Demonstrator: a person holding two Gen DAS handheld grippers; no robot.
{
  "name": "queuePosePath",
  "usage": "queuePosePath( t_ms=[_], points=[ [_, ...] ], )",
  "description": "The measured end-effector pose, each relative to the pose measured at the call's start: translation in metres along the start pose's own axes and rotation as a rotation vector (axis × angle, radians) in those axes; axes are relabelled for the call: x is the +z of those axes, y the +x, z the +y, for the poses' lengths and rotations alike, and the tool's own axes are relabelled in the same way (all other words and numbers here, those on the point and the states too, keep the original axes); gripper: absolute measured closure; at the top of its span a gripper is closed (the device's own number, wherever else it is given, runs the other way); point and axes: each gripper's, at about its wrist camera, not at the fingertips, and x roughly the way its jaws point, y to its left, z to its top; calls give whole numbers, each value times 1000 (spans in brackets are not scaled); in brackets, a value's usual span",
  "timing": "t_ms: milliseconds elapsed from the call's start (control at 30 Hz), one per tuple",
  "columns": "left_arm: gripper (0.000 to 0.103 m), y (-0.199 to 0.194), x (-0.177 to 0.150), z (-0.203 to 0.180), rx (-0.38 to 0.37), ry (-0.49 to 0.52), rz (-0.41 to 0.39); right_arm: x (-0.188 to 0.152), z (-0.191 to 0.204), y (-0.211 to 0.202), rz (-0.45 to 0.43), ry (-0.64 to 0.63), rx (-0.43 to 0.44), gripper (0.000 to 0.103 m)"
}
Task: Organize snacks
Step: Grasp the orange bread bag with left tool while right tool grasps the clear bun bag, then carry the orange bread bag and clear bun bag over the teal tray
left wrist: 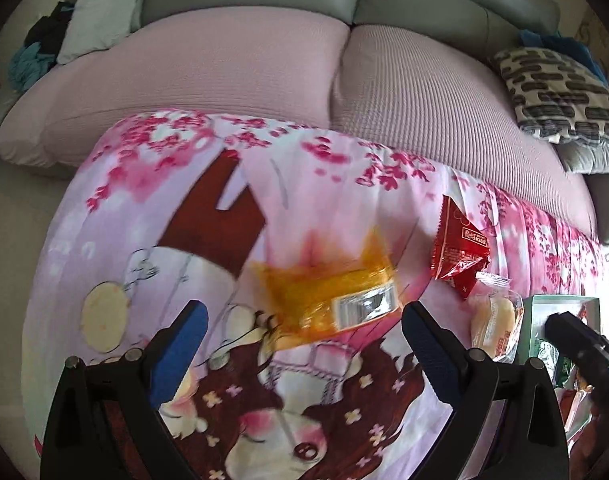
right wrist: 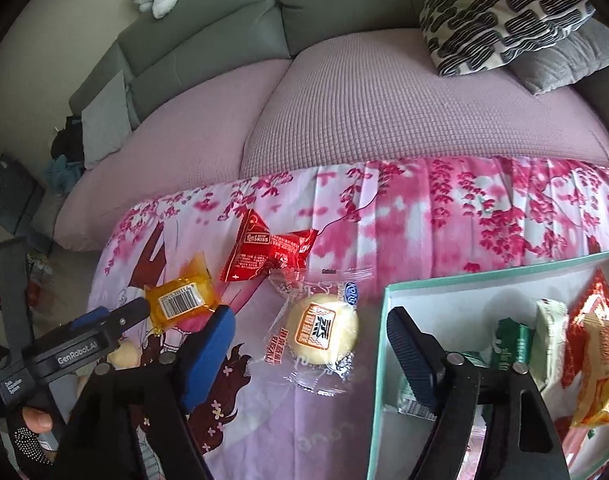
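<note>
Orange snack (right wrist: pixel 184 298): small translucent amber wrapper, white barcode label facing up, long axis running from lower left to upper right in the right wrist view, crimped end toward the sofa (right wrist: pixel 344 120). Lies on the floral cloth (right wrist: pixel 424 208) covering the desk, just ahead of the left hand-held gripper (left wrist: pixel 304 344), whose blue-padded jaws stand spread with nothing between them. Red packet (right wrist: pixel 270 254): glossy, twisted, near right of it. Round pale bun (right wrist: pixel 322 328) in clear wrapper: nearer the box (right wrist: pixel 384 340). Right hand-held gripper (right wrist: pixel 312 344): jaws apart, one finger over the box, pinching nothing. Box holds green, white and orange-red packets.
</note>
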Motion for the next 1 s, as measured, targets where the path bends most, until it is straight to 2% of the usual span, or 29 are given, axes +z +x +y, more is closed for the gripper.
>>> queuePosePath(
  t_ms=[233,467,500,633,1000],
  points=[
    [6,32,14,-14,19,17,69,-1,-3,34,95,30,1,33],
    [8,57,20,-19,32,-10,108,-1,-7,60,151,46,-14,33],
    [15,59,20,-20,26,-16,110,-1,-7,60,150,41,-17,33],
    [23,60,19,-22,15,-20,94,2,-1,66,159,17,-46,33],
    [25,45,-6,-25,-29,-38,64,2,4,80,193,23,-32,37]
  ],
)
